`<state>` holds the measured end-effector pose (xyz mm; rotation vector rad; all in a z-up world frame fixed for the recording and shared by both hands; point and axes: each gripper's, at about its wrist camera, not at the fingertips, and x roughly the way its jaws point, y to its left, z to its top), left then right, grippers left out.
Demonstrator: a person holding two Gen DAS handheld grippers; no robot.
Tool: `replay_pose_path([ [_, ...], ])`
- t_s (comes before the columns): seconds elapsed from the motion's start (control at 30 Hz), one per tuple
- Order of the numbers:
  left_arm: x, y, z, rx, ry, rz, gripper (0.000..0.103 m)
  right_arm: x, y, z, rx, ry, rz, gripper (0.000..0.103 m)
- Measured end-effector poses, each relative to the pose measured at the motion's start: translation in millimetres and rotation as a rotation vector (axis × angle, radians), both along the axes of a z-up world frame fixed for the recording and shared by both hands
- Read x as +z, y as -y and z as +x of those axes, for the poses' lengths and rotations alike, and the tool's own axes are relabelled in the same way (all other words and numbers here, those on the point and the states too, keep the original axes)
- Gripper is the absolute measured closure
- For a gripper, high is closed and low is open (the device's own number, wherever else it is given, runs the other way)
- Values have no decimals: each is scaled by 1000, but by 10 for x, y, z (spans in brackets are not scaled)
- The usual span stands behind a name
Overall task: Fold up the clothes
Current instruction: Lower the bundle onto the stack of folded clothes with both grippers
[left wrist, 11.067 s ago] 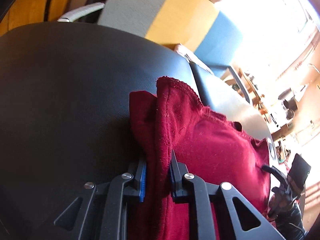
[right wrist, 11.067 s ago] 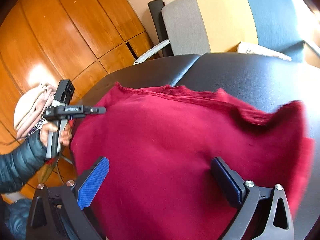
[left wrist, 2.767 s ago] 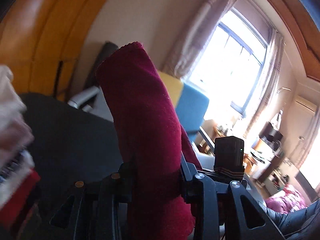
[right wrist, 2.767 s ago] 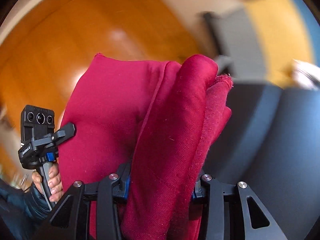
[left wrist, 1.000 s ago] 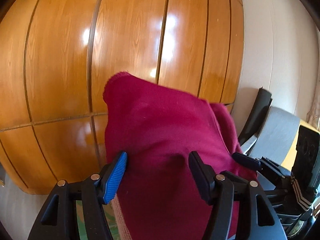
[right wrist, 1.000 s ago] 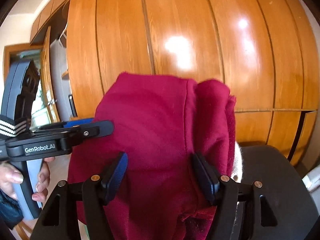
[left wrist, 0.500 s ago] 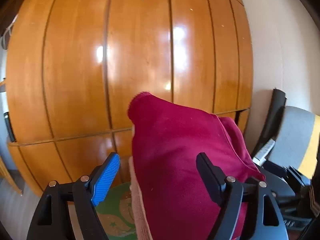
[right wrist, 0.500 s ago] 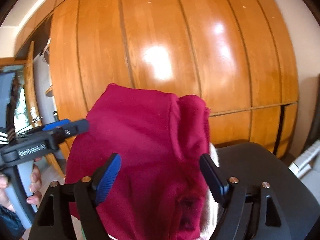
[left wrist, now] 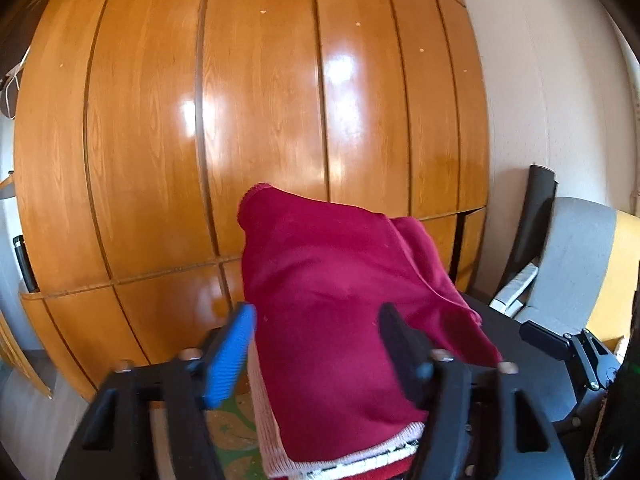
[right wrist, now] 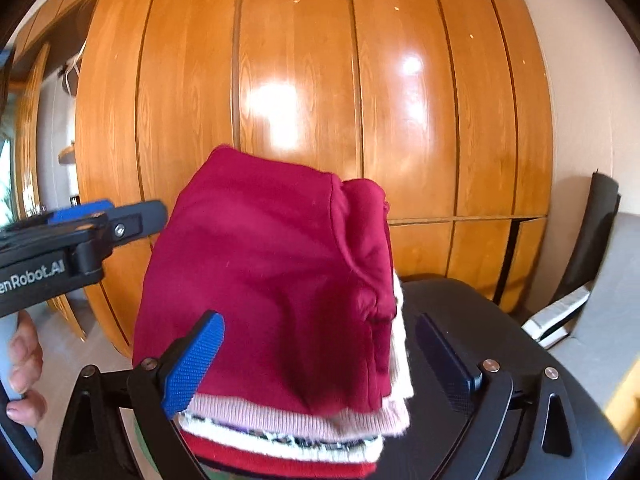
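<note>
The folded dark red garment [left wrist: 340, 288] [right wrist: 272, 272] lies on top of a stack of folded clothes [right wrist: 292, 436] at the edge of the black table [right wrist: 464, 308]. My left gripper [left wrist: 316, 344] faces it from close by; its jaws are closing, the garment stands between them, and the pads do not press on it. My right gripper [right wrist: 320, 360] also straddles the garment; its jaws are opening and stand apart from the cloth. The left gripper's body [right wrist: 80, 232] shows at the left of the right wrist view, held by a hand [right wrist: 20, 360].
A glossy wooden panel wall [left wrist: 260, 100] rises right behind the stack. A grey chair [left wrist: 572, 264] and a dark upright roll [left wrist: 536, 216] stand to the right. The right gripper's finger [left wrist: 548, 340] shows at the right edge of the left wrist view.
Both grippers have drawn back from the red garment, which stays on the stack. The right jaws have spread wider; the left jaws have narrowed a little.
</note>
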<state>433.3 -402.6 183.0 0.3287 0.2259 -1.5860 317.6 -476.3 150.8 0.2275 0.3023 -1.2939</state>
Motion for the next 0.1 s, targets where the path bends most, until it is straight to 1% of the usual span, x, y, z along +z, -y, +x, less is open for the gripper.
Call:
replay_pose_path([
  [0.1, -21, -56, -57, 4, 10, 12, 47, -29, -72, 7, -11, -11, 9, 6],
])
